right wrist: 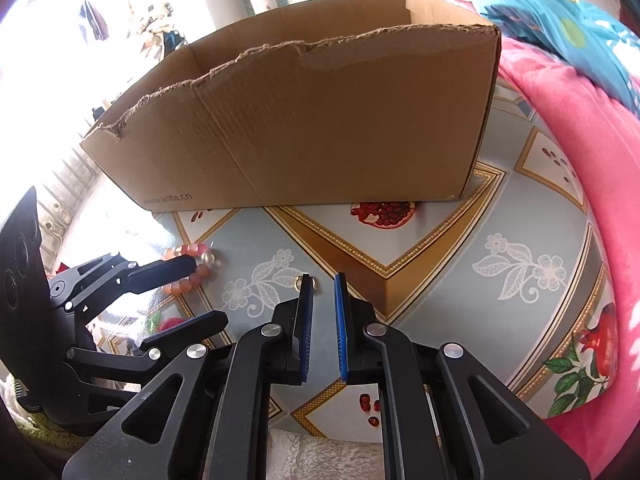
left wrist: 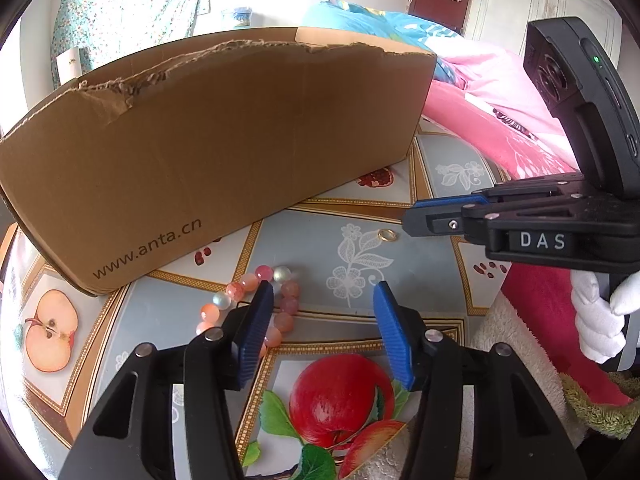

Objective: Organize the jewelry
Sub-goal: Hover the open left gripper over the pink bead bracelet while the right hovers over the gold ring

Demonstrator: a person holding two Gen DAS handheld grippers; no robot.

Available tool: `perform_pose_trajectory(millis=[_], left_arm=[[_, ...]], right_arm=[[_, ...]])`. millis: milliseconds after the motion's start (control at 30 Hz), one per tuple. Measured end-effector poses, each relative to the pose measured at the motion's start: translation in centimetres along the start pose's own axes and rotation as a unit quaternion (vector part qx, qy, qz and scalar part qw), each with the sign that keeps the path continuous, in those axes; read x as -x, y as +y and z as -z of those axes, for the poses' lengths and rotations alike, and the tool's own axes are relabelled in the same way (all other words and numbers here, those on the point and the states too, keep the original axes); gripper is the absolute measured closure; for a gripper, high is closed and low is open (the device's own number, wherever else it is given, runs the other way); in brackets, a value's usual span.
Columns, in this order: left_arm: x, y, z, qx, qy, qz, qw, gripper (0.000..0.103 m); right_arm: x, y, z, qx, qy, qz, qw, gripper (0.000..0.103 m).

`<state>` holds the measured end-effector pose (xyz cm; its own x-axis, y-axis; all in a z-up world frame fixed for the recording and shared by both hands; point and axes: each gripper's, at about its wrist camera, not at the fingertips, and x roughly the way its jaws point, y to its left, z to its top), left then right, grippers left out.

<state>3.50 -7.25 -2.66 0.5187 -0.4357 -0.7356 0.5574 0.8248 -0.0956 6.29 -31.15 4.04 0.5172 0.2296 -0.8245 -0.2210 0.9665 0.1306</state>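
A pink and pearl bead bracelet (left wrist: 256, 304) lies on the tablecloth in front of a brown cardboard box (left wrist: 224, 148). My left gripper (left wrist: 324, 292) is open, its left finger over the bracelet's right side. A small gold ring (left wrist: 386, 235) lies further right. In the right wrist view the ring (right wrist: 299, 282) sits just behind my right gripper's left fingertip. My right gripper (right wrist: 323, 280) is open a narrow way and empty. The bracelet (right wrist: 191, 268) lies under the left gripper there. The box (right wrist: 304, 120) is open at the top.
The table (right wrist: 480, 216) has a fruit-patterned cloth. A pink blanket (right wrist: 580, 152) and blue bedding (left wrist: 360, 20) lie to the right. A fluffy white towel (left wrist: 516, 344) is at the table's near right edge. A white-gloved hand (left wrist: 600, 316) holds the right gripper.
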Motion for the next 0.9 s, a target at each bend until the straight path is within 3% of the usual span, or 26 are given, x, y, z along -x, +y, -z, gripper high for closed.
perform_pose_trajectory(millis=[333,900], left_arm=[[0.0,0.0,0.1,0.002,0.001,0.001,1.0,0.051],[0.2,0.1,0.2,0.003,0.0,0.003,1.0,0.051]], right_arm=[[-1.5,2.6,-0.4,0.061,0.003,0.051,0.997,0.094],[-1.4,3.2,0.4,0.039,-0.01,0.061,0.997,0.094]])
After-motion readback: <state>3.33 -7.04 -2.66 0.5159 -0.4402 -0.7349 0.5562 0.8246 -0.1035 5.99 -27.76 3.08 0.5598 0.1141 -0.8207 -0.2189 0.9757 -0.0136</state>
